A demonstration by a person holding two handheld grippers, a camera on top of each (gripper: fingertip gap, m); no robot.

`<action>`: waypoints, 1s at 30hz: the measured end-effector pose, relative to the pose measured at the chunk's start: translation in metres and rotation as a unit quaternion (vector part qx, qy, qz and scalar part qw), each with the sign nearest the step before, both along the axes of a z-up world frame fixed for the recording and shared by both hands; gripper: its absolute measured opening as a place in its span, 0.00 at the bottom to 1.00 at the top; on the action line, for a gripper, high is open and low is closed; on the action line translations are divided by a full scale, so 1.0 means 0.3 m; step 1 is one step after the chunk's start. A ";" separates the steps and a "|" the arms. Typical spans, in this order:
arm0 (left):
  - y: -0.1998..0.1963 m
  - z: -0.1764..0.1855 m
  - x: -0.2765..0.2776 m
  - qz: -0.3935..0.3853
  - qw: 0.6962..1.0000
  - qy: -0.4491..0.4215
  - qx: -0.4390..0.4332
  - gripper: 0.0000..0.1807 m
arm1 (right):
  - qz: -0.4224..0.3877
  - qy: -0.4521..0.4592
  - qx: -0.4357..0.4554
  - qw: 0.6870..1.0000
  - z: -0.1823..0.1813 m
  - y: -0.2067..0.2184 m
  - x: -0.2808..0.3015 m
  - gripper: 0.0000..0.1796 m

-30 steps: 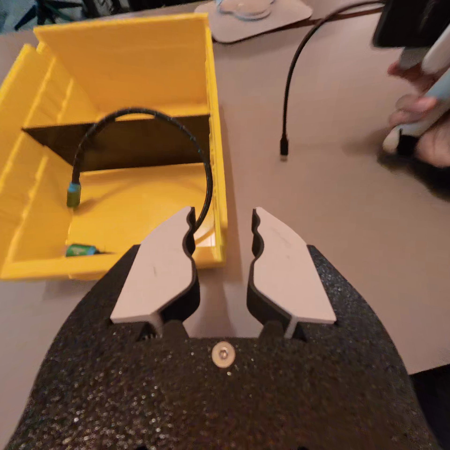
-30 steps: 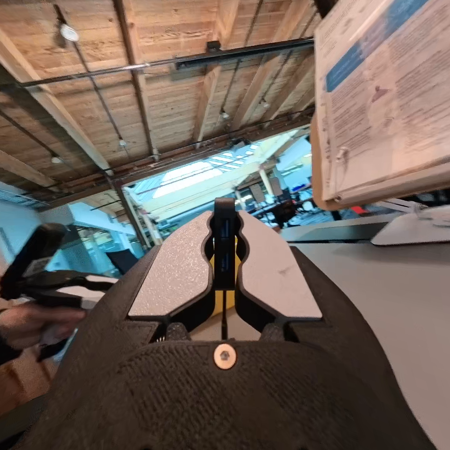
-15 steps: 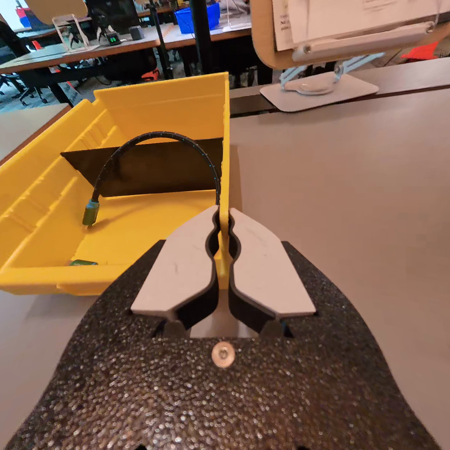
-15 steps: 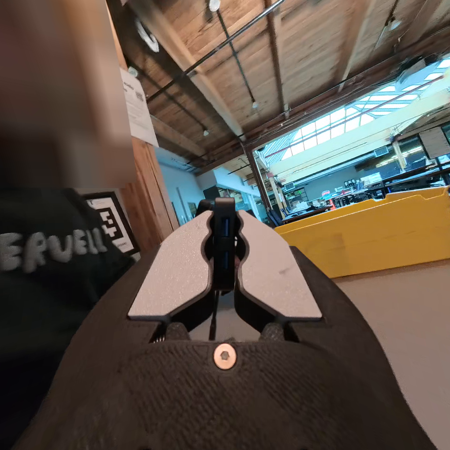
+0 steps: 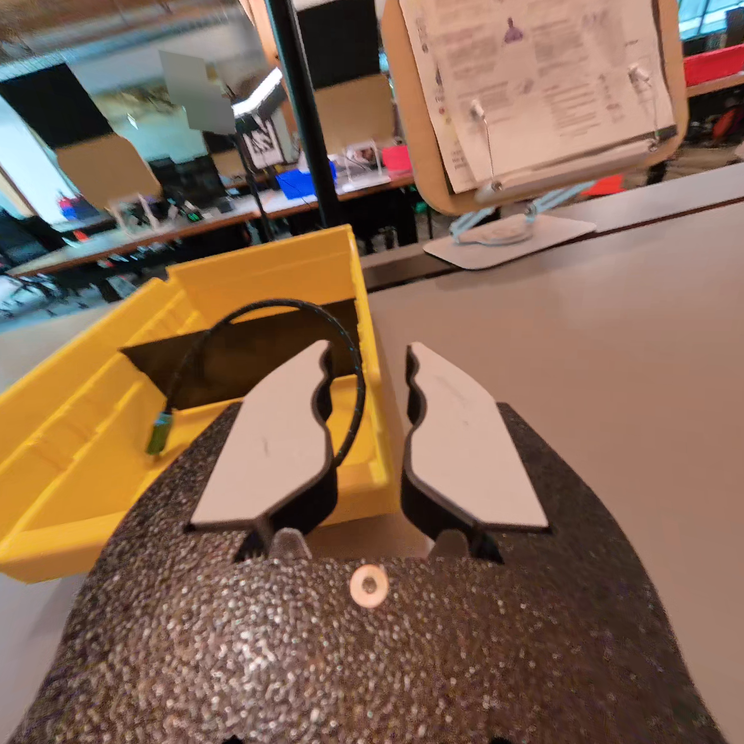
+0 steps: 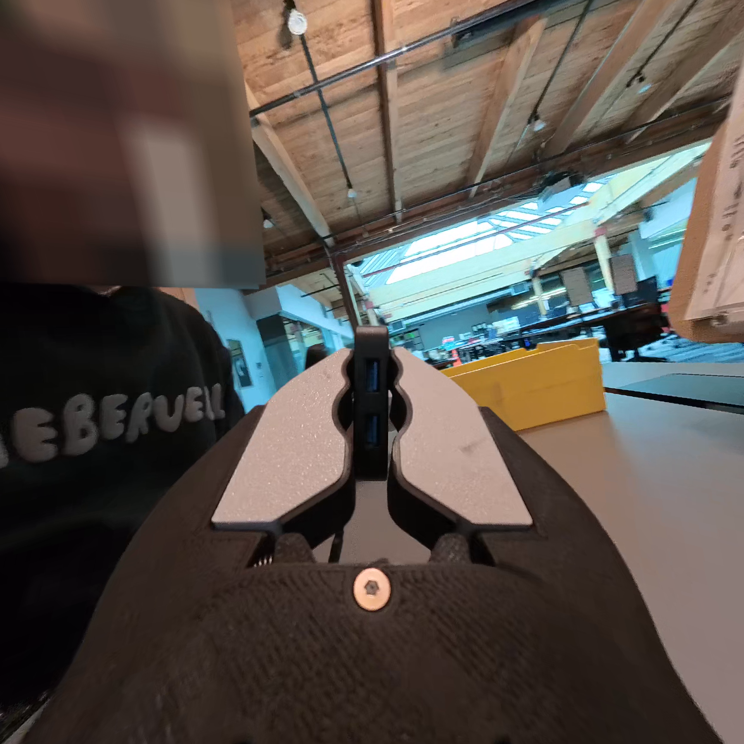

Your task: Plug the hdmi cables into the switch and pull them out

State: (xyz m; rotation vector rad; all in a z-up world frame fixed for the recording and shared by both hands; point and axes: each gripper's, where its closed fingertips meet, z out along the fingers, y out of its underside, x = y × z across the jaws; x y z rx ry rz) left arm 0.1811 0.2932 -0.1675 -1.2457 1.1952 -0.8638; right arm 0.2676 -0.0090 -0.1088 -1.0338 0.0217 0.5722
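We have the switch (image 6: 370,406) clamped upright in the right hand-held gripper (image 6: 370,398), lifted off the worktop (image 6: 628,475), with two blue ports facing back at the camera and a thin lead dropping from its lower end. The left hand-held gripper (image 5: 368,386) is spread wide and holds nothing; it hovers at the near right corner of the yellow bin (image 5: 257,277).

The cable (image 5: 282,318) lies in the bin's front compartment, arching up over the dark divider (image 5: 241,362), with its green-collared plug (image 5: 159,435) hanging down on the left. Its other end is hidden behind our left finger.

We judge the plugging has not yet begun: nothing sits in either port, and we are at the step of fetching a cable. Next we need to bring the left hand-held gripper over the bin wall, close on the cable just behind a plug, and lift it clear. Then the plug must be lined up squarely with a port while the right side holds the switch steady.
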 end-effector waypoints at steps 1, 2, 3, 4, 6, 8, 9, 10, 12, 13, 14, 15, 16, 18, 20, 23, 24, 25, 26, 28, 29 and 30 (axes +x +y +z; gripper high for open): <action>0.006 0.020 -0.011 0.011 1.000 -0.009 0.015 0.22 | -0.012 0.003 -0.001 1.000 0.000 0.007 0.000 0.08; 0.010 0.049 -0.027 0.023 0.999 -0.018 0.031 0.28 | -0.023 0.011 0.001 1.000 0.005 0.014 0.004 0.08; 0.009 0.090 -0.048 0.032 0.998 -0.038 0.046 0.30 | -0.045 0.026 0.003 0.999 0.009 0.025 0.019 0.08; -0.006 0.137 -0.072 0.030 0.996 -0.068 0.056 0.27 | -0.064 0.039 0.005 0.997 0.009 0.039 0.033 0.08; -0.095 0.212 -0.108 -0.020 0.991 -0.127 0.043 0.16 | -0.089 0.078 0.022 0.993 0.018 0.062 0.059 0.08; -0.248 0.237 -0.110 -0.111 0.983 -0.148 -0.010 0.13 | -0.130 0.133 0.058 0.981 0.034 0.076 0.110 0.08; -0.340 0.228 -0.096 -0.163 0.976 -0.140 -0.046 0.12 | -0.131 0.149 0.073 0.977 0.041 0.087 0.122 0.08; -0.442 0.208 -0.077 -0.222 0.963 -0.124 -0.091 0.12 | -0.142 0.158 0.076 0.974 0.039 0.100 0.139 0.08; -0.621 0.167 -0.035 -0.325 0.925 -0.085 -0.180 0.10 | -0.158 0.164 0.068 0.971 0.022 0.123 0.160 0.08; -0.692 0.146 -0.006 -0.364 0.904 -0.064 -0.214 0.10 | -0.155 0.177 0.069 0.970 0.014 0.123 0.165 0.08; -0.744 0.114 0.034 -0.386 0.888 -0.033 -0.248 0.11 | -0.159 0.193 0.076 0.965 0.011 0.114 0.172 0.08; -0.779 0.076 0.083 -0.392 0.875 0.005 -0.283 0.16 | -0.157 0.204 0.090 0.962 0.017 0.098 0.170 0.08; -0.807 0.045 0.133 -0.398 0.861 0.035 -0.314 0.22 | -0.147 0.207 0.099 0.962 0.028 0.084 0.161 0.08; -0.849 0.013 0.216 -0.408 0.824 0.071 -0.388 0.24 | -0.137 0.187 0.093 0.968 0.042 0.073 0.136 0.08; -0.893 0.043 0.265 -0.437 0.778 0.058 -0.447 0.22 | -0.135 0.161 0.074 0.975 0.037 0.073 0.113 0.08; -0.922 0.077 0.323 -0.465 0.778 0.026 -0.423 0.15 | -0.127 0.156 0.075 0.977 0.049 0.061 0.099 0.08; -0.942 0.099 0.323 -0.493 0.762 0.020 -0.419 0.15 | -0.136 0.148 0.067 0.977 0.051 0.063 0.100 0.08; -0.949 0.114 0.327 -0.509 0.751 0.016 -0.421 0.11 | -0.141 0.135 0.060 0.979 0.053 0.065 0.095 0.08; -0.946 0.123 0.330 -0.523 0.746 0.007 -0.413 0.10 | -0.136 0.120 0.055 0.982 0.058 0.068 0.085 0.08; -0.928 0.123 0.324 -0.552 0.740 -0.004 -0.384 0.09 | -0.126 0.105 0.031 0.986 0.050 0.080 0.075 0.08; -0.918 0.120 0.310 -0.573 0.728 0.004 -0.378 0.08 | -0.115 0.085 0.009 0.990 0.039 0.090 0.063 0.08; -0.906 0.120 0.293 -0.591 0.712 0.023 -0.378 0.08 | -0.101 0.046 -0.013 0.994 0.031 0.096 0.038 0.08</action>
